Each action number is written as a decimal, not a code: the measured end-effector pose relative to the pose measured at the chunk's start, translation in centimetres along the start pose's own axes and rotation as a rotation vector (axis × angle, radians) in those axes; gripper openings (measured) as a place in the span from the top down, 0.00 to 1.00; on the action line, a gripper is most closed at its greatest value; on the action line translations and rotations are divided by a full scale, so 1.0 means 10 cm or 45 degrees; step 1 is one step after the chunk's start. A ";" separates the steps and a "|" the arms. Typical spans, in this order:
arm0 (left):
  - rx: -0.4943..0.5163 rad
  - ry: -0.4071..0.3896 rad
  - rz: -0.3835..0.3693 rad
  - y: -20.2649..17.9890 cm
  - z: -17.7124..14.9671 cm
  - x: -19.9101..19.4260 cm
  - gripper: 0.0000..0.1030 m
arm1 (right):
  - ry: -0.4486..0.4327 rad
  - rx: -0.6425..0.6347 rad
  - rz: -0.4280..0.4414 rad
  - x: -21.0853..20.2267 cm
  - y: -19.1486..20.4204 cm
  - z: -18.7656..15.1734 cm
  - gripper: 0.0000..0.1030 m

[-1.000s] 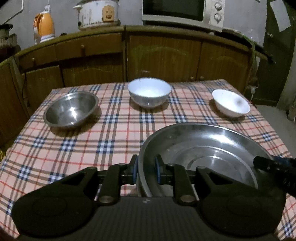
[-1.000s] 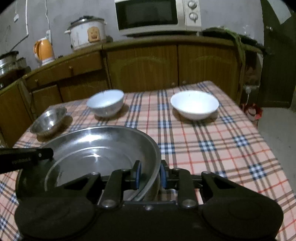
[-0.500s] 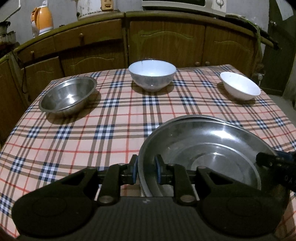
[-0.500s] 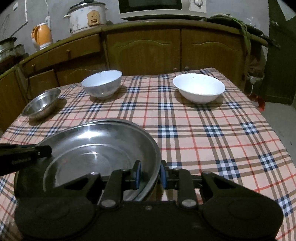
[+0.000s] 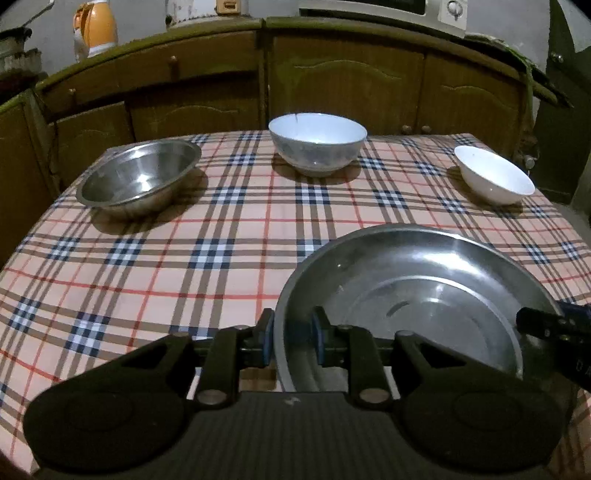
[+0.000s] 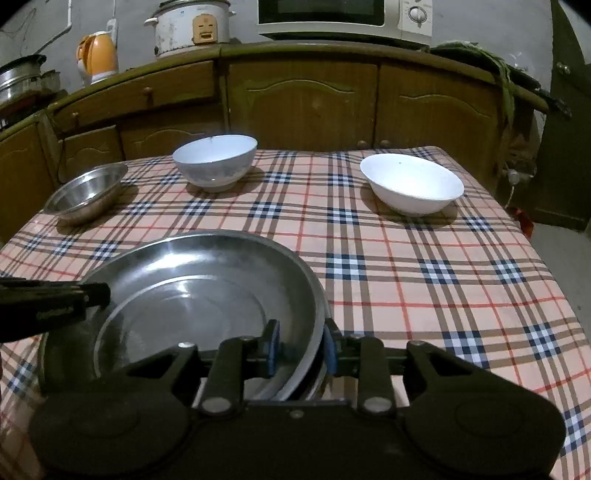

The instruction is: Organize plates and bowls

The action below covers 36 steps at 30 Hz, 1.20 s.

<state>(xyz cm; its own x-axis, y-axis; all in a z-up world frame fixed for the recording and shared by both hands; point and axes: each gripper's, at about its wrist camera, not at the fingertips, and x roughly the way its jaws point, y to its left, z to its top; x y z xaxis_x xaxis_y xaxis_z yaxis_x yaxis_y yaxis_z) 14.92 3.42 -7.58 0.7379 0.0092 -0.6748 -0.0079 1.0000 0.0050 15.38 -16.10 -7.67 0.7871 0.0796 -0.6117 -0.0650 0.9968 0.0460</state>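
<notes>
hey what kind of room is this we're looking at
Most likely a home kitchen: a microwave, a rice cooker and an orange kettle stand on wooden cabinets behind a table with a plaid cloth.

Both wrist views are dim, with a warm, yellowish cast. Light falls from above: the large steel basin [image 5: 413, 295] carries soft white glare streaks, and the bowls throw short dark shadows onto the checked tablecloth [image 6: 424, 280]. The wooden cabinets [image 6: 314, 99] behind sink into murk. Fisheye distortion bows the counter and blackens the corners. Fine detail is soft and slightly noisy throughout.
</notes>
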 end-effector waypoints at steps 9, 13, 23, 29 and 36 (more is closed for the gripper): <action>-0.034 -0.061 -0.009 0.08 0.01 -0.08 0.39 | -0.058 0.025 -0.010 -0.12 -0.09 0.05 0.48; -0.060 -0.041 -0.002 0.13 0.00 -0.04 0.33 | -0.030 0.118 0.008 -0.12 -0.26 0.04 0.40; -0.064 0.043 -0.061 0.09 -0.06 0.14 0.35 | 0.075 0.230 0.095 0.09 -0.37 -0.10 0.40; -0.042 0.057 -0.134 0.03 -0.05 0.18 0.63 | 0.103 0.278 0.158 0.20 -0.36 -0.12 0.66; -0.037 0.052 -0.141 -0.03 -0.01 0.12 0.68 | 0.081 0.298 0.117 0.15 -0.37 -0.09 0.75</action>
<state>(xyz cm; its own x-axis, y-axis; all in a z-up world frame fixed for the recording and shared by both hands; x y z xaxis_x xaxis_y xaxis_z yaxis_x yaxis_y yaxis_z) 15.75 3.15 -8.46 0.7071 -0.1018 -0.6997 0.0518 0.9944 -0.0923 16.23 -19.69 -9.46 0.7439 0.1770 -0.6444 0.0147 0.9597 0.2807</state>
